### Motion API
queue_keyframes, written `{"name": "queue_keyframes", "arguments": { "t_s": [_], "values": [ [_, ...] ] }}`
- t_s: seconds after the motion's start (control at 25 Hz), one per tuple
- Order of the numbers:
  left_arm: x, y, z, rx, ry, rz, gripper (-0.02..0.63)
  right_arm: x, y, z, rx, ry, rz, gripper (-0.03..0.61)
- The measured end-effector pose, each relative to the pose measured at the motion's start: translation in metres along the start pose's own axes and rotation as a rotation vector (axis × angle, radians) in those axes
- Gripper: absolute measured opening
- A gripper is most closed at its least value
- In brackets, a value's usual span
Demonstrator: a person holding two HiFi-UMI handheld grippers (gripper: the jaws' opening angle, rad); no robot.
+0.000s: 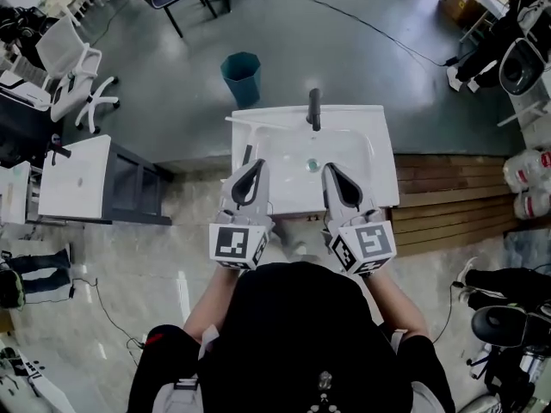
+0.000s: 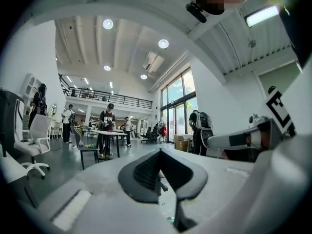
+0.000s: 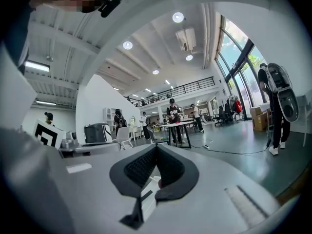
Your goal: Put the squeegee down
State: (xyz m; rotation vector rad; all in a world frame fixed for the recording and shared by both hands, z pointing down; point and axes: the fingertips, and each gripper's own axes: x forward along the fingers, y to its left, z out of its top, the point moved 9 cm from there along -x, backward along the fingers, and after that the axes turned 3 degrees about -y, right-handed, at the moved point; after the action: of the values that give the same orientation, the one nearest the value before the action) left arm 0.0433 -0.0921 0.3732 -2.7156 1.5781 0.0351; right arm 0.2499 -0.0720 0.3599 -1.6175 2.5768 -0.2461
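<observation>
Left fingers [image 1: 253,172] are pressed fully together and hold nothing. Right fingers [image 1: 332,174] are likewise closed tight and empty. Both are level at the near edge of the white basin [image 1: 383,153].

The squeegee [image 1: 256,124] lies on the basin's left side, its pale bar across the far rim and its dark handle running back toward me. It is just beyond my left fingertips and well left of the right ones. Whether it touches the left tip I cannot tell.

Count:
- one squeegee
- one basin
- one dark tap [image 1: 314,108]
- one teal bin [image 1: 241,77] on the floor beyond
</observation>
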Motion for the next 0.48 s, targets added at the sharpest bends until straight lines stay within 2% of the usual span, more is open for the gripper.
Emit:
{"name": "queue_keyframes", "arguments": {
  "t_s": [0.48],
  "values": [
    [0.003,-0.015,0.041,0.056,-0.107,-0.047,0.002,-0.011,0.005,0.046,-0.057,-0.128,0.014,0.002]
  ]
}}
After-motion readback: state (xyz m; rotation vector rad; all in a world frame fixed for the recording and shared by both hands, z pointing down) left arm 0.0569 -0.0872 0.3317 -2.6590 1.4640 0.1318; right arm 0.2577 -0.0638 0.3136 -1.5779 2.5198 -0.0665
